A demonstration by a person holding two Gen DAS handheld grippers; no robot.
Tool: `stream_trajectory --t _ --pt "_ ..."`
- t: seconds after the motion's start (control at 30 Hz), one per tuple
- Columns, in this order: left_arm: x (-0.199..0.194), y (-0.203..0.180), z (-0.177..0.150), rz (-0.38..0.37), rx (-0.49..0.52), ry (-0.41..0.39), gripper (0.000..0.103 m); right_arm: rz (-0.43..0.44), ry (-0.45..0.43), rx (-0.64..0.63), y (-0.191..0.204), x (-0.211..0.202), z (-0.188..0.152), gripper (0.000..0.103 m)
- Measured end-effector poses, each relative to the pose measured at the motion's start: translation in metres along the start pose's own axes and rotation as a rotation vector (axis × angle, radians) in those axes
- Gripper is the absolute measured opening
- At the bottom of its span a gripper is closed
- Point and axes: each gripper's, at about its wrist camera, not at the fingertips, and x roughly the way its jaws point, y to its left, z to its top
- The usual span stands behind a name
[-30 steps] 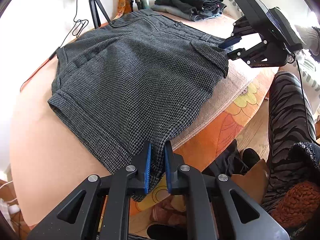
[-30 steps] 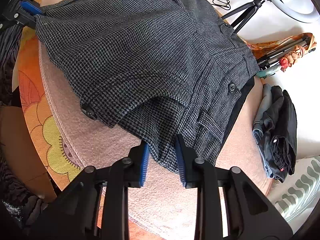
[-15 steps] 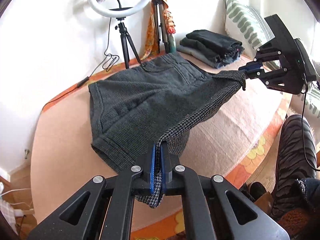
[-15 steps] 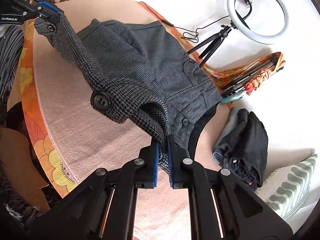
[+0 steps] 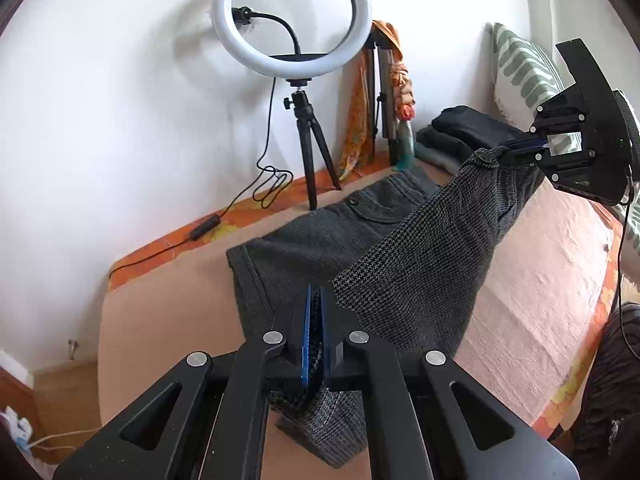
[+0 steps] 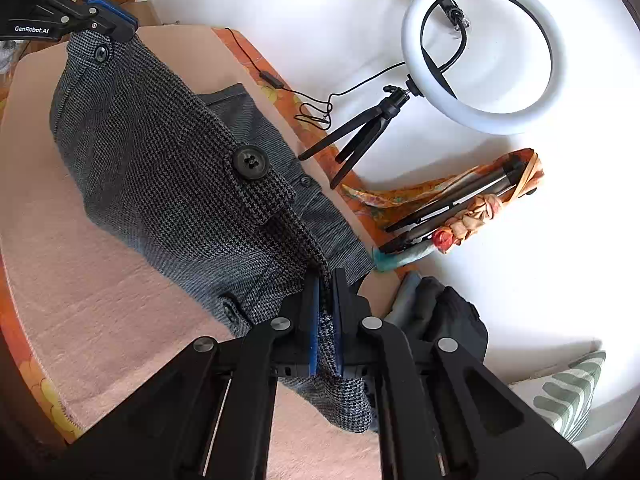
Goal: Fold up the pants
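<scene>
Left wrist view: the left gripper (image 5: pixel 315 332) is clamped tight on the near edge of the grey checked pants (image 5: pixel 420 264), with fabric squeezed between the blue pads and a bit hanging below. A second ago those jaws were only straddling the hem while the pants lay flat on the pink blanket (image 5: pixel 540 280). Now the near half is lifted off it and slung across to the right gripper (image 5: pixel 524 148), which pinches the buttoned waistband corner up in the air. The far half is on the bed, close to the ring light (image 5: pixel 292 16) on its tripod and the stack of folded clothes (image 5: pixel 464 132).

Right wrist view: the right gripper (image 6: pixel 326 320) is also squeezed shut on the cloth, where it was open around the waistband before. The pants (image 6: pixel 168 168) now hang stretched up to the left gripper (image 6: pixel 116 20) at top left, with the big button (image 6: pixel 250 163) facing the camera.
</scene>
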Motion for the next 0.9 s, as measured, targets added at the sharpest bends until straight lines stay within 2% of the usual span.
stream_trajectory --t 0.23,0.3,0.4,0.47,0.5,0.63,0.7,0.77,0.87,0.9 --pt "0.048 0.043 0.031 0.028 -0.025 0.022 0.001 0.008 0.054 0.01 -0.029 0.061 0.036 0.005" --pt "0.059 0.059 0.032 -0.03 -0.08 0.036 0.0 0.005 0.077 -0.002 -0.029 0.079 0.042 0.005" --pt "0.073 0.087 0.018 -0.146 -0.243 0.058 0.001 0.002 0.113 -0.029 -0.024 0.105 0.044 0.005" --pt "0.088 0.095 0.002 -0.219 -0.313 0.114 0.008 0.012 0.128 -0.032 -0.021 0.119 0.042 0.005" --pt "0.095 0.096 -0.006 -0.233 -0.34 0.137 0.016 0.018 0.132 -0.032 -0.02 0.124 0.041 0.005" --pt "0.118 0.095 -0.033 -0.331 -0.459 0.198 0.019 0.032 0.152 -0.035 -0.013 0.143 0.035 0.005" --pt "0.128 0.09 -0.044 -0.326 -0.489 0.253 0.029 0.034 0.16 -0.04 -0.01 0.148 0.032 0.005" --pt "0.134 0.088 -0.053 -0.328 -0.531 0.312 0.032 0.032 0.163 -0.049 -0.008 0.15 0.03 0.005" --pt "0.136 0.087 -0.065 -0.392 -0.609 0.357 0.036 0.035 0.16 -0.046 -0.008 0.15 0.026 0.005" --pt "0.136 0.085 -0.068 -0.398 -0.624 0.365 0.046 0.037 0.16 -0.043 -0.008 0.151 0.025 0.005"
